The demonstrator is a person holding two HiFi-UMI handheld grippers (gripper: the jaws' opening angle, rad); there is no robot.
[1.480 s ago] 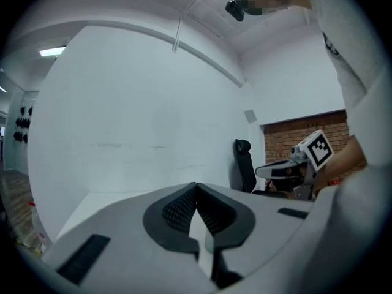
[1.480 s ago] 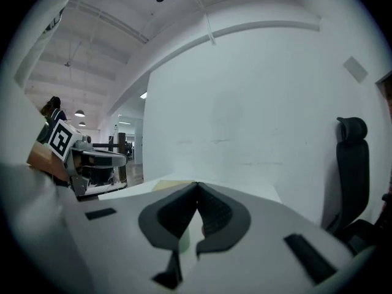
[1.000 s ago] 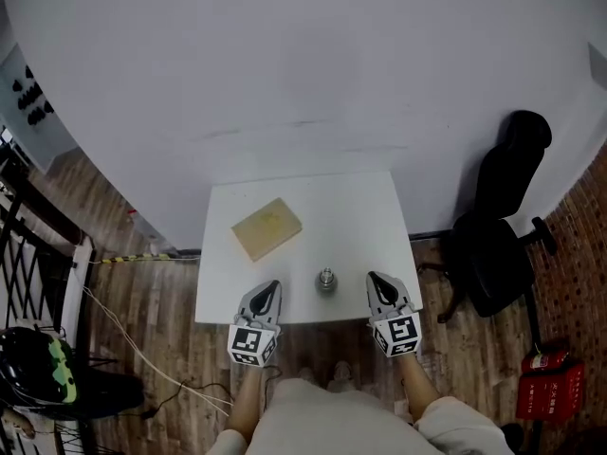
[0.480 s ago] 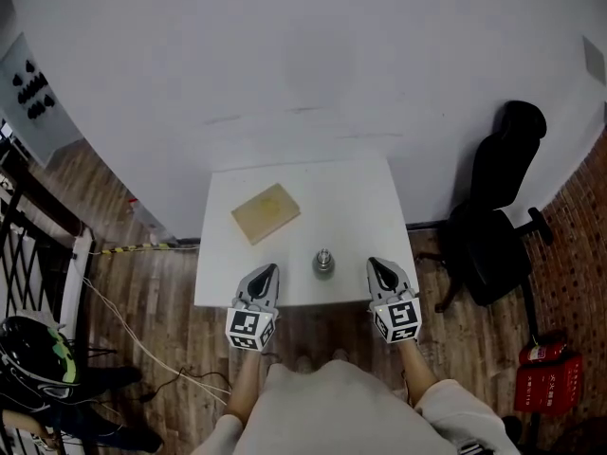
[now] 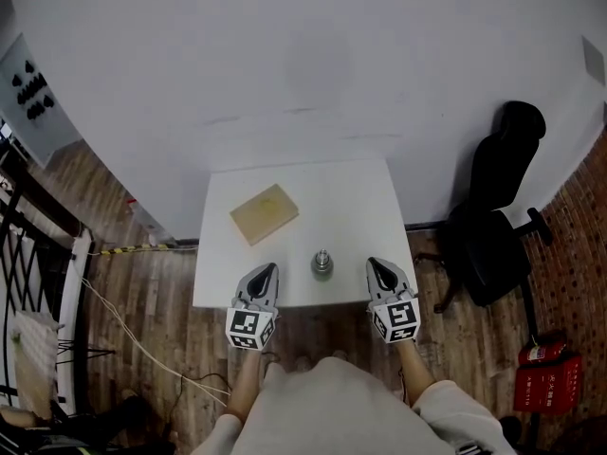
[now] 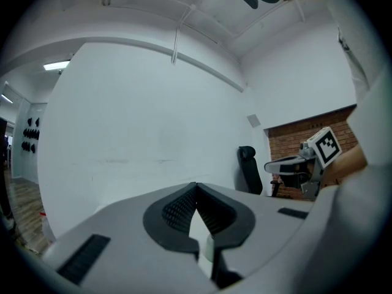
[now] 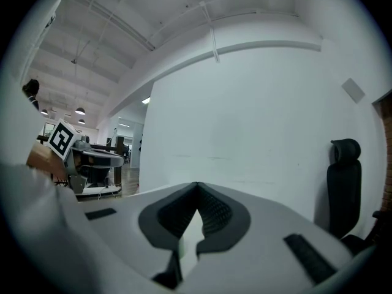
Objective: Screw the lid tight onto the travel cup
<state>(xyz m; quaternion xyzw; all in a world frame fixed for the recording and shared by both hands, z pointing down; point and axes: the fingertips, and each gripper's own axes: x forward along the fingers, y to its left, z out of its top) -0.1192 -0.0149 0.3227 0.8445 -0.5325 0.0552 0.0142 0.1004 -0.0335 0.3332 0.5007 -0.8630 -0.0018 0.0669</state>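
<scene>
The travel cup [image 5: 322,263] stands upright at the bench's [image 5: 360,207] near edge, between left tool [image 5: 267,274] and right tool [image 5: 377,270], neither clearly nearer. Both tools are pressed together, empty.

I see a plain white wall [image 5: 303,64] filling the top of the head view. A white bench [image 5: 351,207] stands against it at centre, with wood-plank floor [image 5: 142,282] around it. A black office chair [image 5: 493,245] stands at the right. A red box [image 5: 548,387] sits at the lower right, and a black railing [image 5: 24,245] runs down the far left.
</scene>
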